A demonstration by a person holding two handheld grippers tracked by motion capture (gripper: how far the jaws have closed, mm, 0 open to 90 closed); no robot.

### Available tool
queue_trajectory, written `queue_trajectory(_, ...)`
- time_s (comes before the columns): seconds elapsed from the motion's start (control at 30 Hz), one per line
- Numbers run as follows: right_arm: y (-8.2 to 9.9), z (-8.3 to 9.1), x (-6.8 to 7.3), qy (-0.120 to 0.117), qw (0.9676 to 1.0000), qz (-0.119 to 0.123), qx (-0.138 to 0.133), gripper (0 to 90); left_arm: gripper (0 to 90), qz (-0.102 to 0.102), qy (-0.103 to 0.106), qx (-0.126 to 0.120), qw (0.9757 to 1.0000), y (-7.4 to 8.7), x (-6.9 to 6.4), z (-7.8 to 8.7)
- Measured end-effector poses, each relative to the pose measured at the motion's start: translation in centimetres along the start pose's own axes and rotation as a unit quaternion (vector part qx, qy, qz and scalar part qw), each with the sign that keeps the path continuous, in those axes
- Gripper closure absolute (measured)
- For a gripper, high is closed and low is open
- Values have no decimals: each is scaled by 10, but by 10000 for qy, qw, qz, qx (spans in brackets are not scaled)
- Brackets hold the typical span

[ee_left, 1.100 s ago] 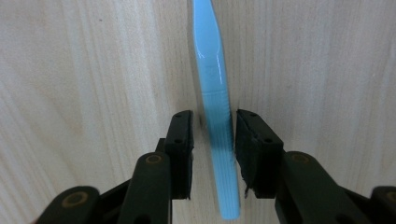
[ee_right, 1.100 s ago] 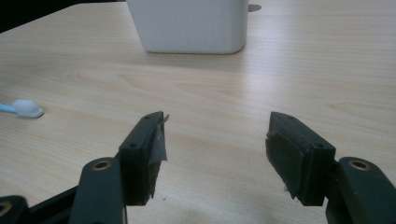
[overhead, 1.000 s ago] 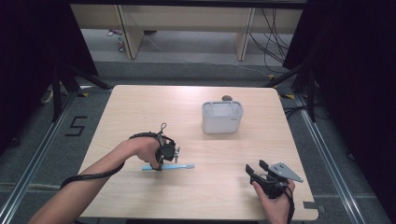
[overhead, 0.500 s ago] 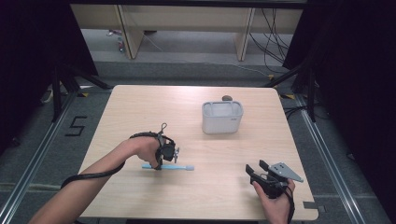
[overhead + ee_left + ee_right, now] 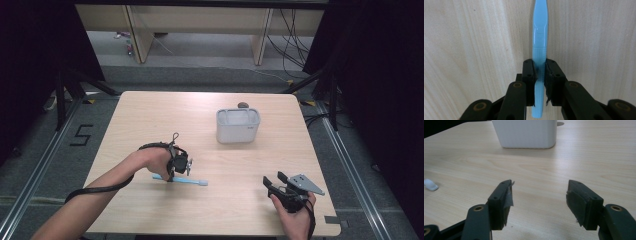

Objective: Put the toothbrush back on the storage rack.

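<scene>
Now that the left gripper (image 5: 172,171) has just been closing its fingers (image 5: 529,75), the light blue toothbrush (image 5: 539,45) sits clamped between them: in the left gripper view both pads press against the ribbed part of the handle, near one end, with the rest of the handle running away from the gripper. Compared with a second ago, the toothbrush lies in much the same spot, flat on the table (image 5: 150,120), in front of the person's left hand and well apart from the white container (image 5: 238,126) farther back. I judge the grasp to be complete, so the lift can begin, probably toward that container. The right gripper (image 5: 276,186) rests near the front right edge of the table with its fingers (image 5: 501,202) spread wide and nothing between them.
</scene>
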State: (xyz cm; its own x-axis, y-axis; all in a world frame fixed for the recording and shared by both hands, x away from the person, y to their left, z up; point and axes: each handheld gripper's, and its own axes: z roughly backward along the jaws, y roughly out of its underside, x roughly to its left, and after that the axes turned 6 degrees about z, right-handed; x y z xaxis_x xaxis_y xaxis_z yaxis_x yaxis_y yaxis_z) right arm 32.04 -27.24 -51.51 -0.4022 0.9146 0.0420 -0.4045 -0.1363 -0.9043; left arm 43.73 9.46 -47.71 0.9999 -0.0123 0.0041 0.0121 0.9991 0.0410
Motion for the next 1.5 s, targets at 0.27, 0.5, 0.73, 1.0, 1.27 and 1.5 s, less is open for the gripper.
queue_trajectory(0.27,0,0,1,-25,10000,-16,14,389,784,-42,-79,-138,9999,-1,-2,7)
queue_trajectory(0.5,0,1,2,-45,9999,-94,47,391,784,-33,-104,-265,9996,1,-3,12)
queue_trajectory(0.73,0,0,0,-52,10000,34,14,390,785,-54,-125,-334,9994,1,-4,14)
queue_trajectory(1.0,0,1,3,-56,9998,-175,59,390,786,-25,-111,-370,9993,2,-4,15)
queue_trajectory(1.27,-1,2,3,17,9998,-106,167,391,786,-22,-131,-481,9988,3,-6,20)
queue_trajectory(1.5,0,-2,0,-187,9998,-5,-16,400,786,28,-203,-801,9966,4,-8,28)
